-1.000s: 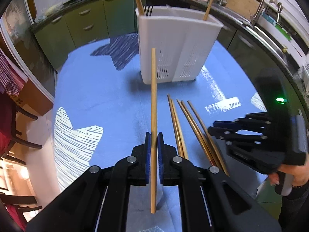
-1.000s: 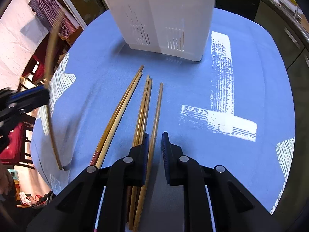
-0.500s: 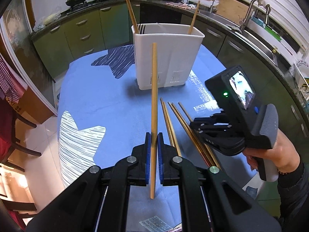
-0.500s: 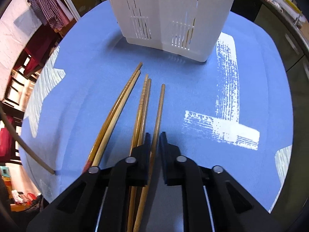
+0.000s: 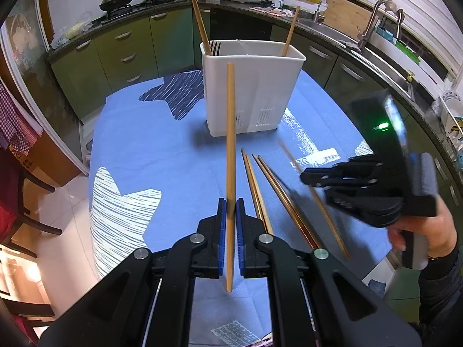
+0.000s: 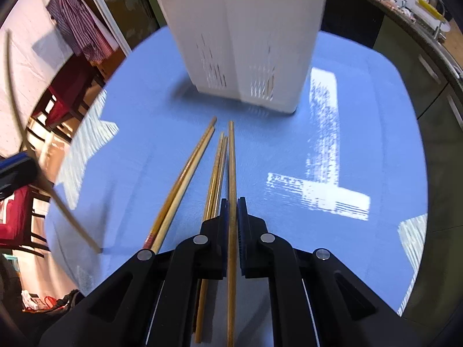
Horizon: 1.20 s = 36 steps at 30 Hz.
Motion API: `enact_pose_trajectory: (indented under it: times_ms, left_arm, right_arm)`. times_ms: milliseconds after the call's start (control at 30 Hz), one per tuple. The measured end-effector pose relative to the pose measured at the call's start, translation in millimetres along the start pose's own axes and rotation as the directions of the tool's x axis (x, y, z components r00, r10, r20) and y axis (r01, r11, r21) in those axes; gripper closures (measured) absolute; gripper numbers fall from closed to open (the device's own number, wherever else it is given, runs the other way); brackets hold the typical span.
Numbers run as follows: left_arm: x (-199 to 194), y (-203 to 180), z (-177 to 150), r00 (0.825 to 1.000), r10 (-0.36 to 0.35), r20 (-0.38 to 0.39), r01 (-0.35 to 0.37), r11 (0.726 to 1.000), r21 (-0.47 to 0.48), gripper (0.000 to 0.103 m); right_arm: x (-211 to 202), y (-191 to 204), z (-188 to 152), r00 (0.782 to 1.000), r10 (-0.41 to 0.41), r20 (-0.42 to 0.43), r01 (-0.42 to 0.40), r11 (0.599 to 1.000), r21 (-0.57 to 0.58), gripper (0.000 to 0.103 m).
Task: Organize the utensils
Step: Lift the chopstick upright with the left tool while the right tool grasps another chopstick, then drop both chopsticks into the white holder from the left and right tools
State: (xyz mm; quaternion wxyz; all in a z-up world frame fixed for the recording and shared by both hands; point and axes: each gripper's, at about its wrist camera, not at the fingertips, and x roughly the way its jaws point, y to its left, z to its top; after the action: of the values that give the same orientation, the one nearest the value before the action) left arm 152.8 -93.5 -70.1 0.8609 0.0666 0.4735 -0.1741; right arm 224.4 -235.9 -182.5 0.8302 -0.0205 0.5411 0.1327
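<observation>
My left gripper (image 5: 230, 202) is shut on a wooden chopstick (image 5: 230, 133) and holds it upright above the blue tablecloth, short of the white utensil holder (image 5: 251, 92). Two chopsticks and dark fork tines stand in that holder. My right gripper (image 6: 230, 202) is shut on another wooden chopstick (image 6: 231, 159) and holds it just above the cloth, pointing at the holder (image 6: 246, 29). Several more chopsticks (image 6: 185, 179) lie on the cloth to its left. The right gripper also shows in the left wrist view (image 5: 312, 177), with its chopstick (image 5: 315, 196) blurred.
The table (image 5: 150, 144) has a blue cloth with white and dark patterns. Green kitchen cabinets (image 5: 130, 52) and a counter with a sink (image 5: 376, 37) curve behind it. Chairs with red cushions (image 6: 17, 217) stand at the left edge.
My right gripper has closed on the rightmost chopstick and lifted it off the cloth. My left gripper has drawn back and up from the holder with its chopstick.
</observation>
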Motion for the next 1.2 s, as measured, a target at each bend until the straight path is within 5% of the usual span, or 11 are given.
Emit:
enact_pose_trajectory:
  times_ms: [433, 733, 1200]
  left_arm:
    - [-19, -6, -2, 0.999, -0.005, 0.036, 0.004, 1.000, 0.025, 0.097]
    - [-39, -12, 10, 0.996, -0.008, 0.085, 0.004, 0.999, 0.047, 0.096]
    - [-86, -25, 126, 0.962, 0.001, 0.271, -0.014, 0.999, 0.046, 0.096]
  right_arm:
    - [-115, -15, -43, 0.966, 0.012, 0.258, -0.017, 1.000, 0.020, 0.096]
    - [-148, -25, -75, 0.946, 0.014, 0.324, -0.030, 0.999, 0.044, 0.096]
    - [-146, -38, -74, 0.945, 0.029, 0.326, -0.052, 0.997, 0.062, 0.096]
